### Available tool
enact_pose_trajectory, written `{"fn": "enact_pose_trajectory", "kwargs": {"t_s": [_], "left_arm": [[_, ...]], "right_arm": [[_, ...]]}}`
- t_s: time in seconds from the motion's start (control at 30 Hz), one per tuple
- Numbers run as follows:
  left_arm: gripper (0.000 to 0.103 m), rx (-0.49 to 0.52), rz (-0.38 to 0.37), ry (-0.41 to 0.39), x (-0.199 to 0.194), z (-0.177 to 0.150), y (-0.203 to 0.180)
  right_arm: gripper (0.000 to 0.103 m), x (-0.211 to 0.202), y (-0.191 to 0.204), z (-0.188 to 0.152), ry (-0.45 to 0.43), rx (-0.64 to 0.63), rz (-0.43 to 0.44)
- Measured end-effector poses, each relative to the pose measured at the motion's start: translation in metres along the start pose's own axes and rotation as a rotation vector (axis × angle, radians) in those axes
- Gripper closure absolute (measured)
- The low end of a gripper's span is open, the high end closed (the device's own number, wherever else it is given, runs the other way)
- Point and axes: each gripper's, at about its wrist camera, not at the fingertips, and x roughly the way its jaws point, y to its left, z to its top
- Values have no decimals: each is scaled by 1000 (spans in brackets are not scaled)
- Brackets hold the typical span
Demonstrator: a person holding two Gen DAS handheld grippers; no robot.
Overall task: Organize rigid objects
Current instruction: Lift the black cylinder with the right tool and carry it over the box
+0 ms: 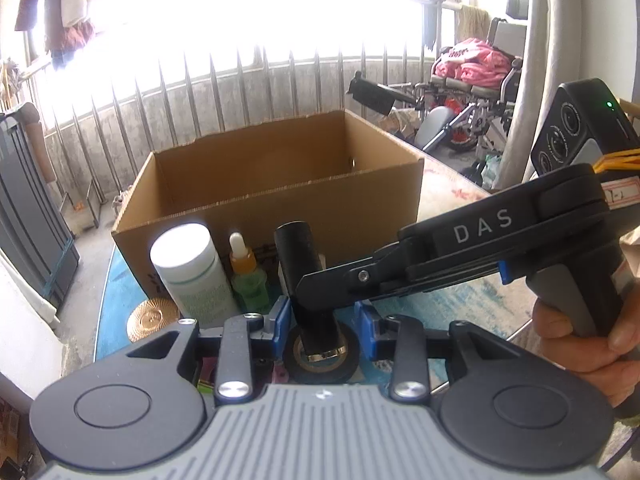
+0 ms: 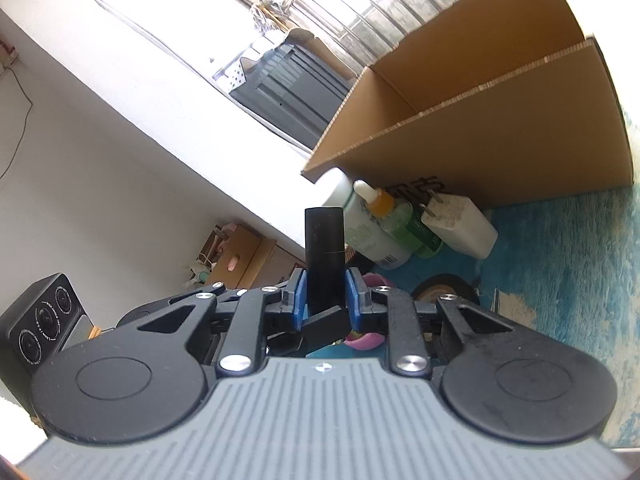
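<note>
Right gripper (image 1: pixel 316 280), lettered "DAS"

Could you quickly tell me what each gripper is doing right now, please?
Left gripper: open; its pads stand clear of the black tube, nothing held.
Right gripper: shut on the black tube.

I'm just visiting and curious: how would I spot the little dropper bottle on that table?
Find the open cardboard box on the blue table. Against its near wall stand a few items; the dropper bottle is between the tall white bottle and the white plug adapter. It alone is green, with an orange neck and white rubber tip.
</note>
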Motion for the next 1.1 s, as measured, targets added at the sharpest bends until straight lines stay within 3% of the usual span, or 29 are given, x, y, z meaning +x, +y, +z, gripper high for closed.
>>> {"fn": "enact_pose_trajectory", "kwargs": {"t_s": [0.23,0.53,0.83,1.1], "left_arm": [[67,7,1,-68,-16,22,-1],[67,-26,18,-112,-14,79,26],[67,-162,-13,71,55,135,85],[67,-192,87,244,136,158,112]], "right_arm": [[83,-10,25,26,-31,-48,-18],[83,-1,51,101,-23,-93,-16],[83,63,20,185,127,30,-59],[84,147,-40,226,269,189,-133]]}}
